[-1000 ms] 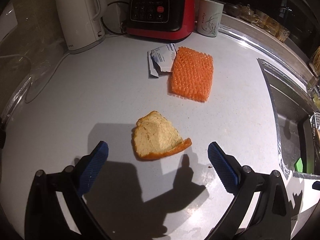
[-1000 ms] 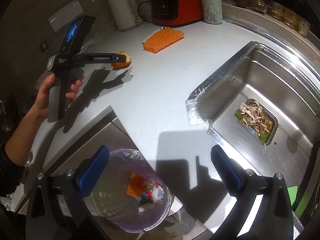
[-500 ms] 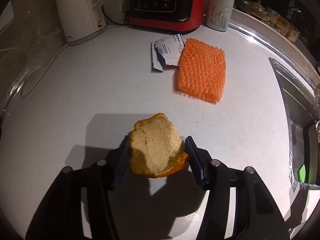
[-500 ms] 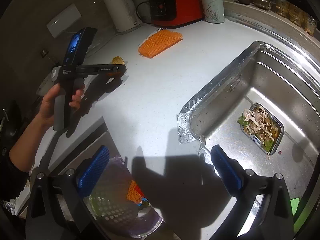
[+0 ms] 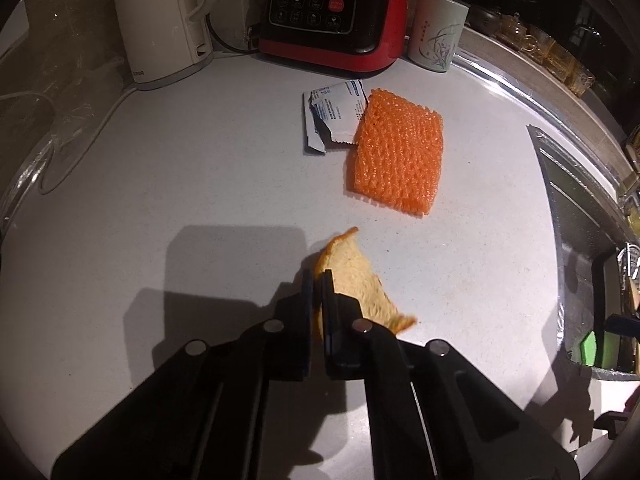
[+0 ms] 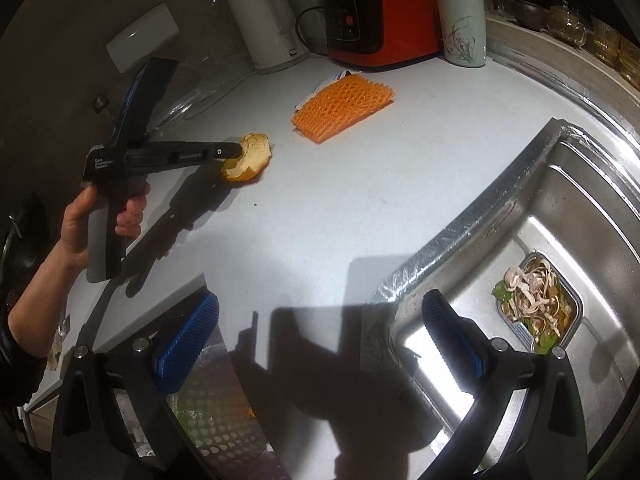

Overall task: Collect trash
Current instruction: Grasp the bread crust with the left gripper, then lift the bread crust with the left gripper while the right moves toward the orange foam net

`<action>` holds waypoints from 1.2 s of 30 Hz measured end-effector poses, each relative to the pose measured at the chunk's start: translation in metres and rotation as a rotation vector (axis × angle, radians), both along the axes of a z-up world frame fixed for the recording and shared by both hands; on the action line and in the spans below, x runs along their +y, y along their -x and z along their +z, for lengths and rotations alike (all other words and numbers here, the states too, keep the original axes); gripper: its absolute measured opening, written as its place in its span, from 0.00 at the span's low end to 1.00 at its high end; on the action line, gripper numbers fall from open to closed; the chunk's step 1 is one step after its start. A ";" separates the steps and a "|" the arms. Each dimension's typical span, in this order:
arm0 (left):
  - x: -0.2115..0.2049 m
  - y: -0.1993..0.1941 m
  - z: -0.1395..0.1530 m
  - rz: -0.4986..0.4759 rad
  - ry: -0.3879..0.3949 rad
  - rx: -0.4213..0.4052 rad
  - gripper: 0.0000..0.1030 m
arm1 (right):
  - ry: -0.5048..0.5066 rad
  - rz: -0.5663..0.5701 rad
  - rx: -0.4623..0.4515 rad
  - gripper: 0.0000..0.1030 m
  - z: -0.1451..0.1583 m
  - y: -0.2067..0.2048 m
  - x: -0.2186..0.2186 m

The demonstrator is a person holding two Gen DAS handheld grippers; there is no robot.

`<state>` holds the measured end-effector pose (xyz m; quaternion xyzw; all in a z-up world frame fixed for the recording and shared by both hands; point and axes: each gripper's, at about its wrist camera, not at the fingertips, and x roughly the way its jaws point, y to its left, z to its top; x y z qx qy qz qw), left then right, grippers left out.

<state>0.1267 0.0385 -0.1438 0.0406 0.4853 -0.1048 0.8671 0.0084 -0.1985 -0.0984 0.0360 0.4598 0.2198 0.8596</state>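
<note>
White bench [image 5: 200, 184] is seen under the orange peel [image 5: 356, 280], which is now pinched edge-on by the left tool [image 5: 317, 280], fully clamped since half a second ago. The right tool [image 6: 320, 336] is held spread wide, nothing between its pads, beside the sink [image 6: 560, 208].

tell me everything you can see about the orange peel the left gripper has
The orange peel is a curved, torn piece: pale, pithy and spongy inside, with a thin orange rind showing along its edges. The left gripper is shut on one edge of it, so it stands on edge rather than lying flat. In the right wrist view it sits low over the white counter; whether it touches the counter is unclear.
</note>
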 end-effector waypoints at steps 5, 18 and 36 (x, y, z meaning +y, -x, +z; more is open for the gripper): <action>0.001 0.003 -0.005 0.018 -0.024 0.014 0.04 | -0.002 0.020 -0.011 0.98 0.001 -0.026 0.001; 0.002 -0.006 -0.010 0.014 -0.023 0.028 0.77 | -0.019 0.036 0.009 0.98 -0.008 -0.055 -0.008; -0.021 -0.006 -0.006 -0.078 -0.008 0.021 0.07 | -0.006 0.052 0.013 0.98 -0.015 -0.080 -0.016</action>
